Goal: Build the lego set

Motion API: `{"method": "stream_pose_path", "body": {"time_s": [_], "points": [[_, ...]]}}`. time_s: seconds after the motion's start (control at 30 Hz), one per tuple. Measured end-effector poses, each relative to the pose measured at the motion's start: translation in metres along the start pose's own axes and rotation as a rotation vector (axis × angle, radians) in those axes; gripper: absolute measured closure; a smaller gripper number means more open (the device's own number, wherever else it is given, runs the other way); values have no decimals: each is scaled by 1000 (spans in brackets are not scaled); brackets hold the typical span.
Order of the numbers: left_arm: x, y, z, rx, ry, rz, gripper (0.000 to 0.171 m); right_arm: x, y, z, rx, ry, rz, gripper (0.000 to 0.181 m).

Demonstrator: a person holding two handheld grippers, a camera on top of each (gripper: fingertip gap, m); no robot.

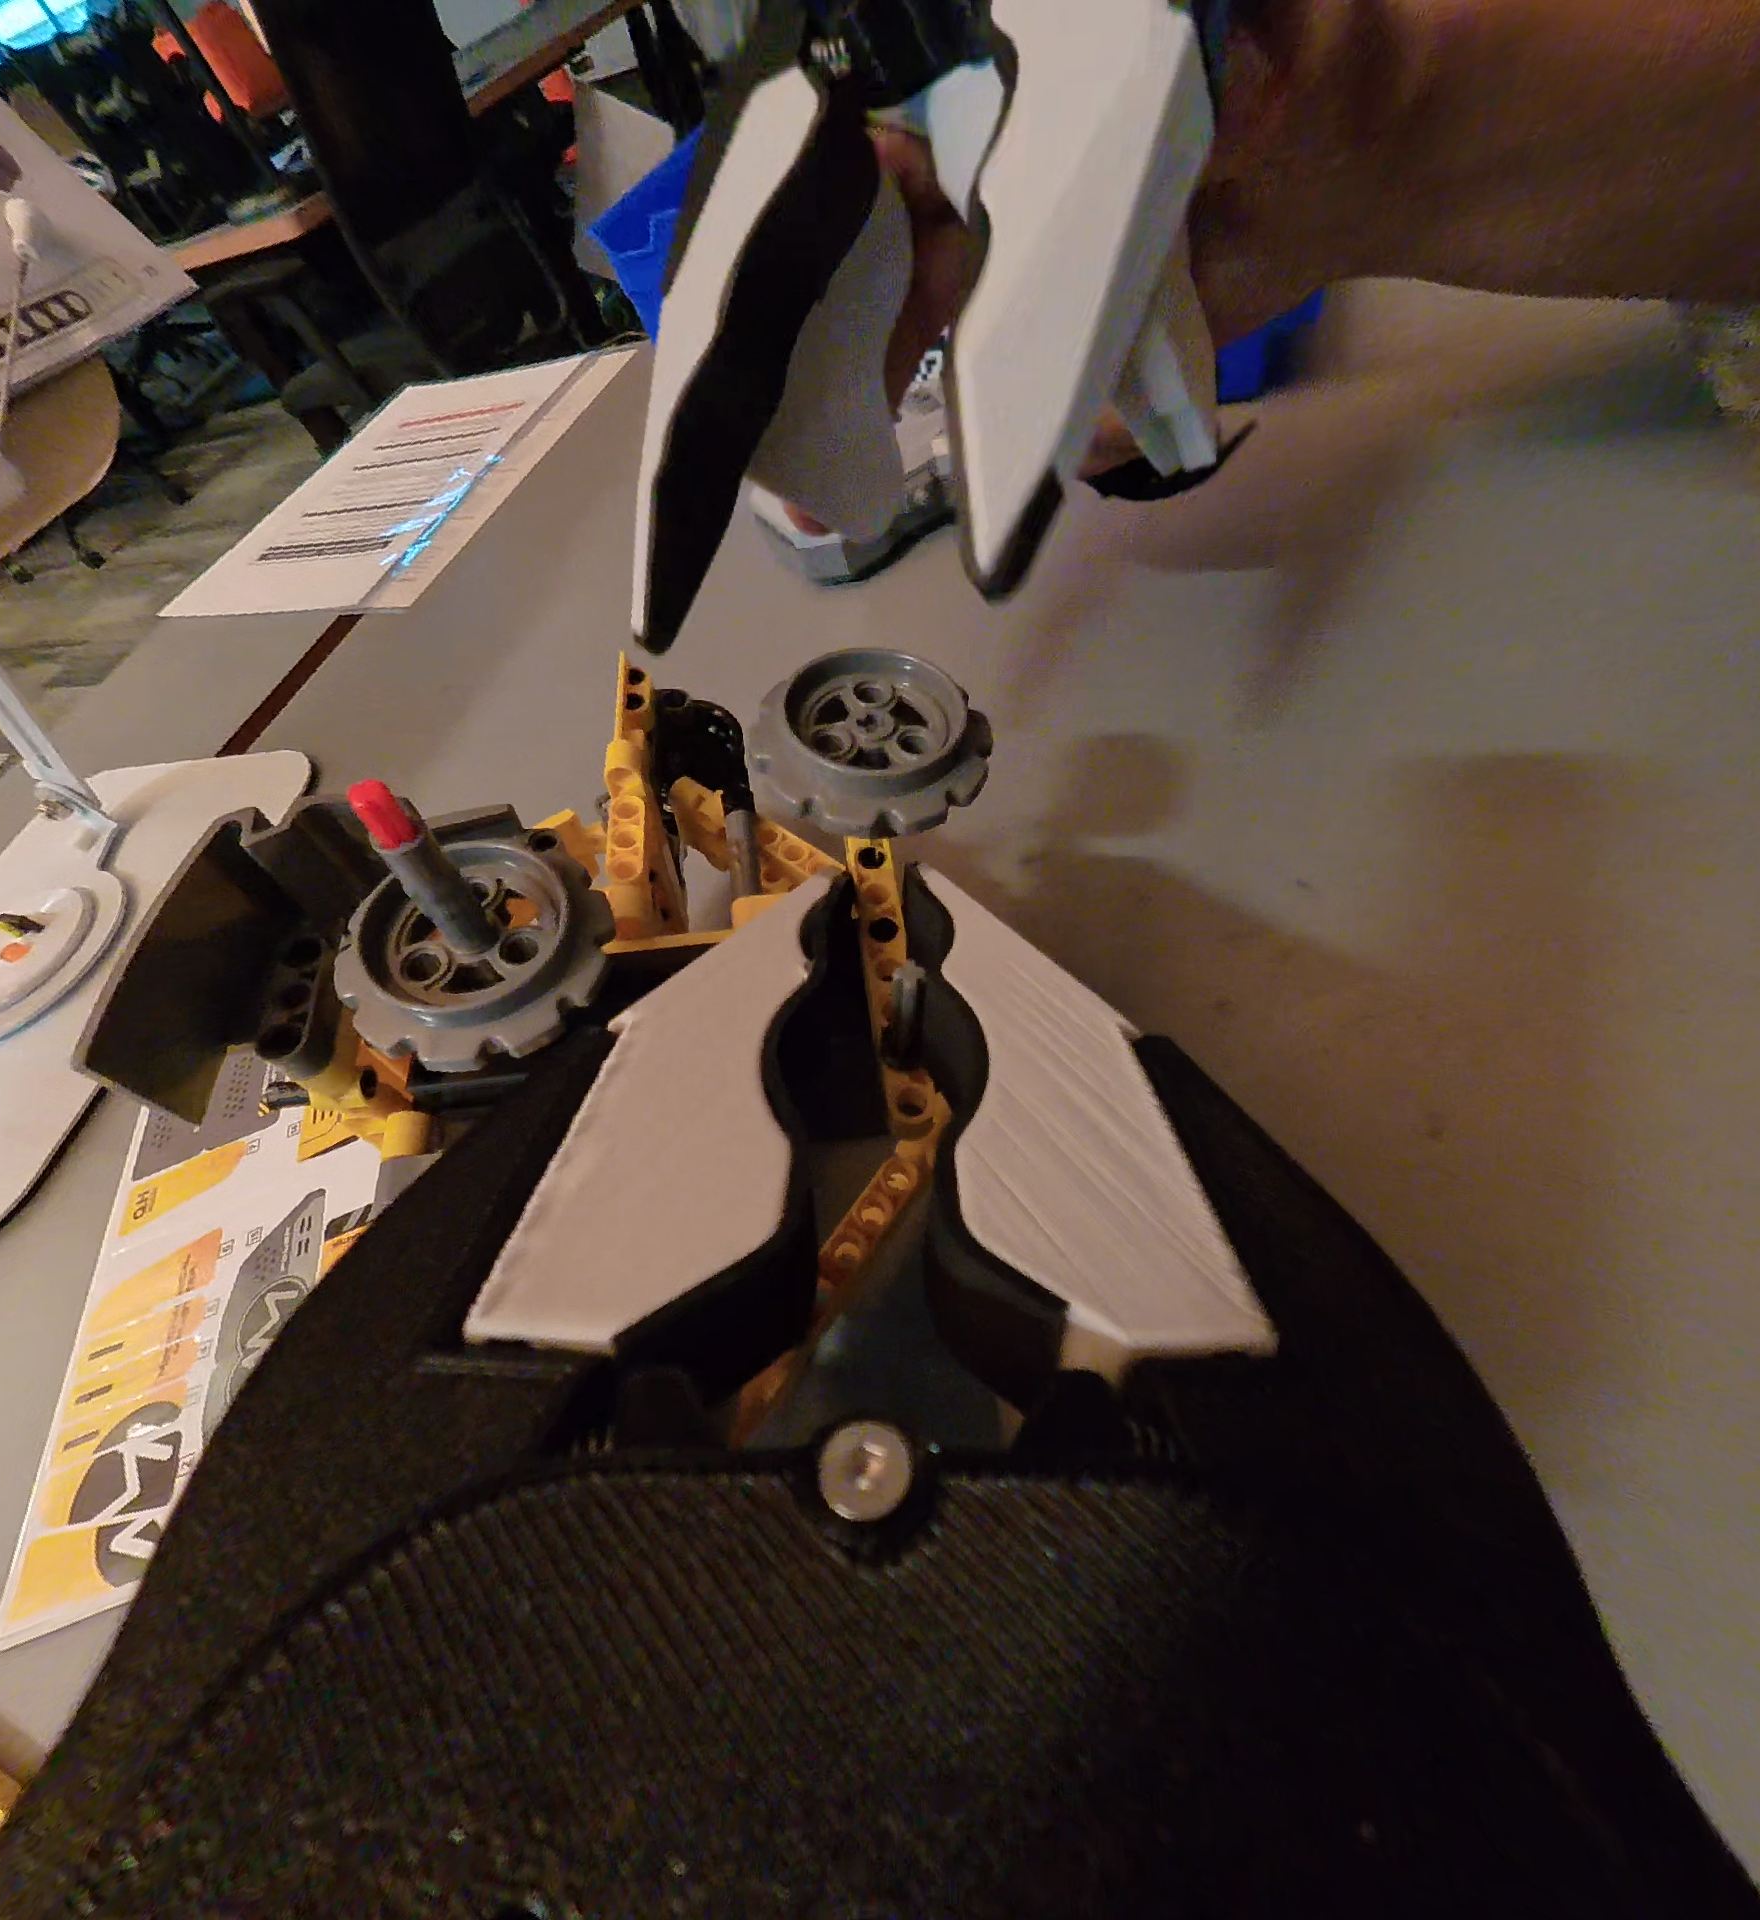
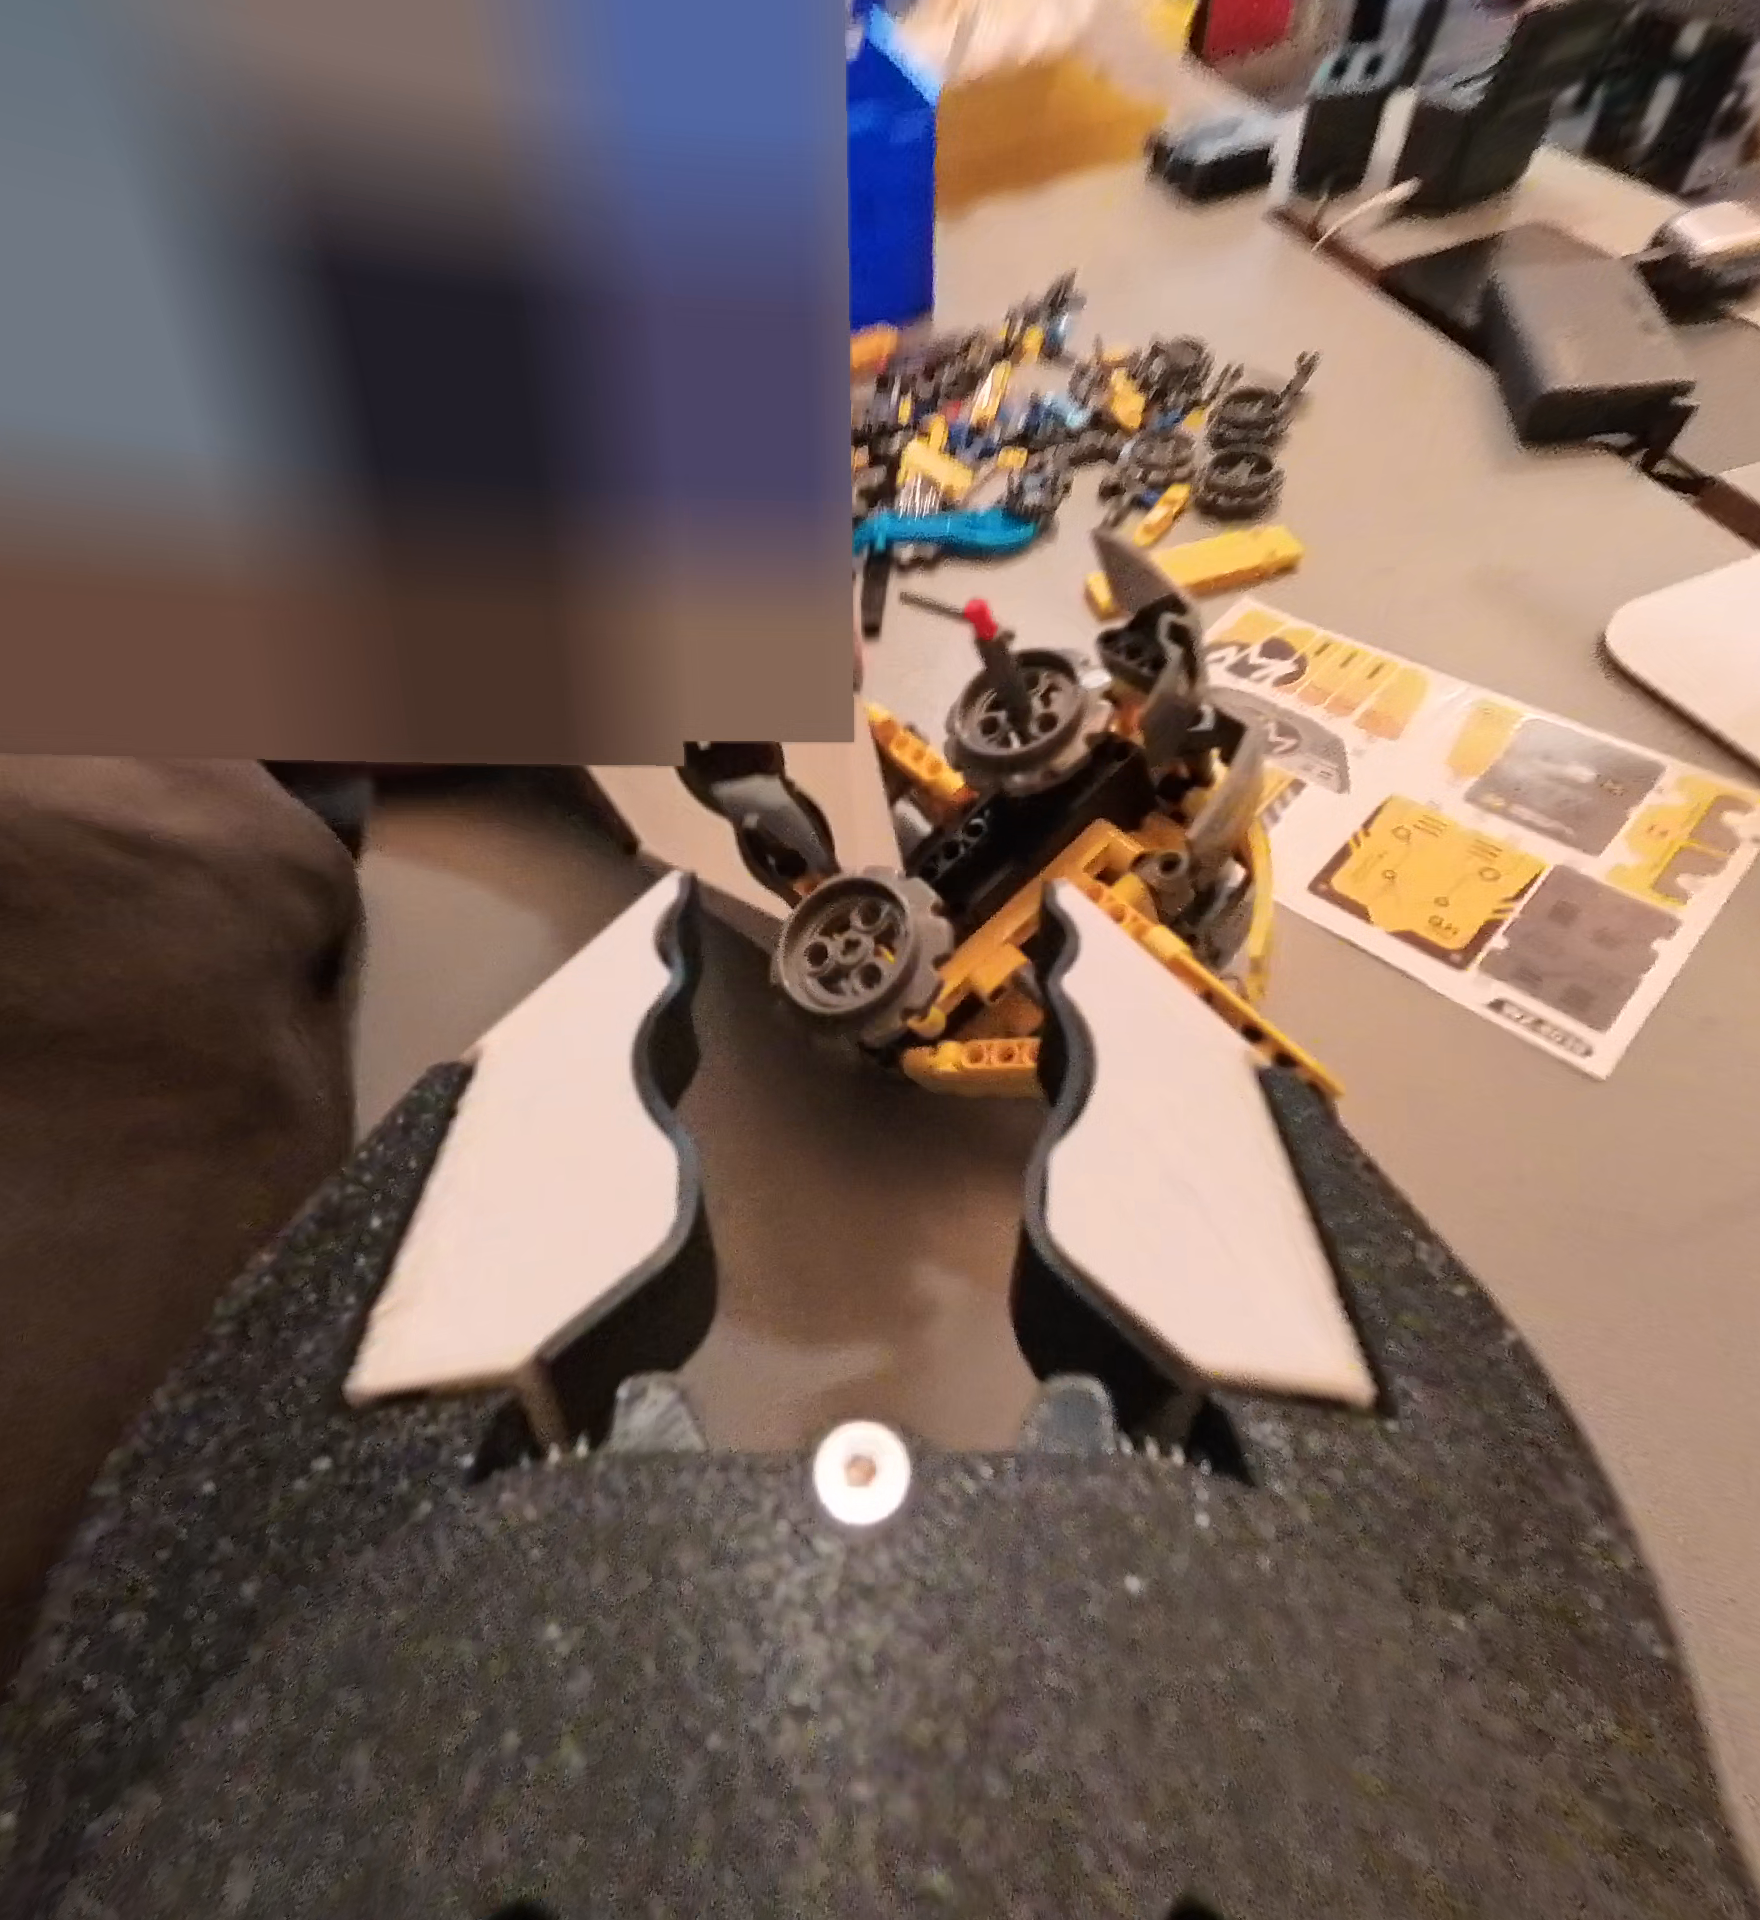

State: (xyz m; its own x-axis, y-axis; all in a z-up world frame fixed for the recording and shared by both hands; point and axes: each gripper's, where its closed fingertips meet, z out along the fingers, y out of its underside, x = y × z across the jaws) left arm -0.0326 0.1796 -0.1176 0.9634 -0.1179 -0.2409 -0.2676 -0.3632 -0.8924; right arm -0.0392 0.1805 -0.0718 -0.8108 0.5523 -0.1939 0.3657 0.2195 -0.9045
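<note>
A yellow and black toy brick model (image 1: 647,831) stands on the grey table. It carries two grey toothed wheels. My left gripper (image 1: 871,883) is shut on a yellow holed beam (image 1: 876,914) of the model, just under the near wheel (image 1: 871,743). The other wheel (image 1: 471,956) has a grey axle with a red tip (image 1: 382,816). My right gripper (image 1: 832,608) hangs open and empty just above the near wheel. In the right wrist view my right gripper (image 2: 871,904) is open around the near wheel (image 2: 855,951), apart from it. The model (image 2: 1042,862) lies just beyond.
A sticker sheet (image 2: 1478,831) lies beside the model; it also shows in the left wrist view (image 1: 180,1351). A pile of loose parts and black tyres (image 2: 1063,436) lies farther back. A white lamp base (image 1: 3,987), a printed paper (image 1: 388,488) and blue bins (image 1: 647,239) stand around. About 4 centimeters separates my left fingertips from my right.
</note>
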Motion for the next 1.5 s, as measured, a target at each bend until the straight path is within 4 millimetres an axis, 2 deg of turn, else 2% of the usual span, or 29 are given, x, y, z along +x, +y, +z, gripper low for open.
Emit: {"method": "stream_pose_path", "body": {"time_s": [0.13, 0.27, 0.4, 0.57, 0.63, 1.4, 1.43, 1.5], "points": [[0, 0, 0, 1, 4, -5, 164, 10, 4, -11, 152, -19, 321, 116], [1, 0, 0, -2, 2, 1, 164, 7, 19, -7, 225, -180, 666, 111], [1, 0, 0, -4, 1, 2, 164, 3, 27, 2, 248, -308, 863, 112], [1, 1, 0, -6, 1, 5, 164, -1, 27, 11, 254, -379, 928, 125], [1, 1, 0, -6, 4, 1, 164, 1, 30, 13, 247, -368, 933, 136], [1, 0, 0, -10, 7, -7, 165, 3, 30, 13, 270, -355, 988, 139], [2, -1, 0, -3, 12, -12, 161, 3, 29, 13, 267, -353, 987, 139], [5, -10, -4, 37, 43, -32, 142, 2, 29, 15, 256, -348, 982, 140]]}}
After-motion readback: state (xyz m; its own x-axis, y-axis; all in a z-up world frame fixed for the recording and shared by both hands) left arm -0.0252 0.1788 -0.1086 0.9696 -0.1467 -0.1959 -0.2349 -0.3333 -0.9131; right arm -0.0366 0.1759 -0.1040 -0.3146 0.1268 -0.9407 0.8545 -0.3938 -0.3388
